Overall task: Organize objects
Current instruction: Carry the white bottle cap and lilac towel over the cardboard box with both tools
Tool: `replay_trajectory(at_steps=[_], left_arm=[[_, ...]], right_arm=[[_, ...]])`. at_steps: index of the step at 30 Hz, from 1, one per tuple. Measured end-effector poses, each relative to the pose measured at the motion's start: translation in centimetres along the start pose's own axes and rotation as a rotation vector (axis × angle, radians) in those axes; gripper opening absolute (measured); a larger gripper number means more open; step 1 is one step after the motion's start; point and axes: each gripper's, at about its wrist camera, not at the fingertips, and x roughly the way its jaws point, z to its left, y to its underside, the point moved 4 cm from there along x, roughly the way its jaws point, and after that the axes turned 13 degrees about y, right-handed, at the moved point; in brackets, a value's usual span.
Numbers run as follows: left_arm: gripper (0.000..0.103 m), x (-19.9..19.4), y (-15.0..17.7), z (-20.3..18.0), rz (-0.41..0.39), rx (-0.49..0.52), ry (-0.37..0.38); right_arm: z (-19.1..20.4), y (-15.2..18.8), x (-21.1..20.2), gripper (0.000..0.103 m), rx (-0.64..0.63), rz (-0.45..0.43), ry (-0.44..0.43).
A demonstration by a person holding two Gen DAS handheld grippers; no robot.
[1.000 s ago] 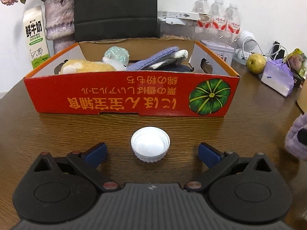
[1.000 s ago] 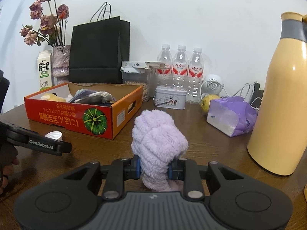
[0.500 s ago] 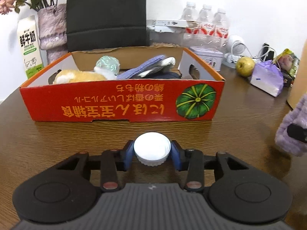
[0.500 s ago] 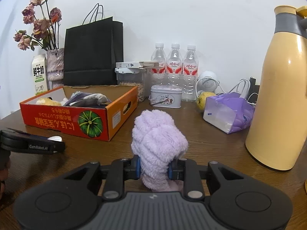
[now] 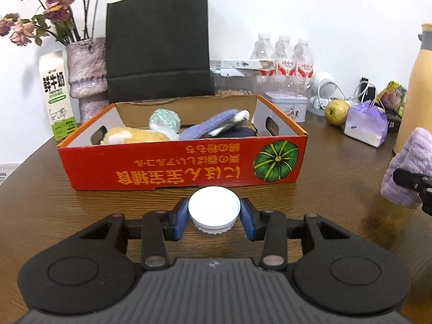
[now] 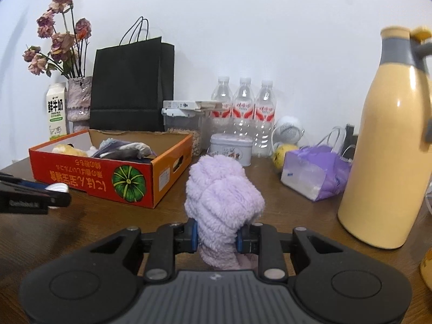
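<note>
Two grips were in hand at this moment; my left gripper [image 5: 214, 222] was clenched on the white cap [image 5: 214, 210], its blue pads pressed to either side of the ribbed rim, the cap carried just above the desk [image 5: 337, 162] and just short of the red front wall of the cardboard box [image 5: 183, 167]; my right gripper [image 6: 217, 239] was clenched on the lilac fleece bundle [image 6: 222, 191], which stood up between the pads off the box's right corner, apart from it. Box contents, as far as visible: a yellow plush piece [image 5: 132, 136] at the left end, a pale green lump [image 5: 164, 118] near the middle, a blue-grey cloth [image 5: 213, 127] toward the right; these I judged already sorted. Remaining, in my judgement: the cap and the fleece bundle, both held and neither yet over the box; then possibly the loose things along the desk's far edge, namely the pear [image 5: 336, 112], the purple bag [image 5: 365, 127] and the small tin [image 5: 287, 105], though nothing showed whether they belonged to the task. Progress judged: partway, with two items in transit; next demand: lift each clear of the box's wall before release.
</note>
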Motion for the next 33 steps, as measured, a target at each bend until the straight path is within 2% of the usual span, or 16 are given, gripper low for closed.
replay_trajectory(at_steps=[5,22,33], left_arm=[[0.041,-1.6,0.2,1.1,-0.025,0.001,0.002],[0.041,-6.6,0.7,6.6,-0.093,-0.028,-0.003],[0.041,-8.6,-0.3,8.6,-0.154,-0.038,0.010]], right_arm=[[1.4,-0.1,-0.9,0.023,0.003,-0.016,-0.001],[11.4,-0.7,-4.6,0.023,-0.022,-0.053,-0.038],[15.9,-1.7,-5.6,0.023,0.002,-0.062,-0.054]])
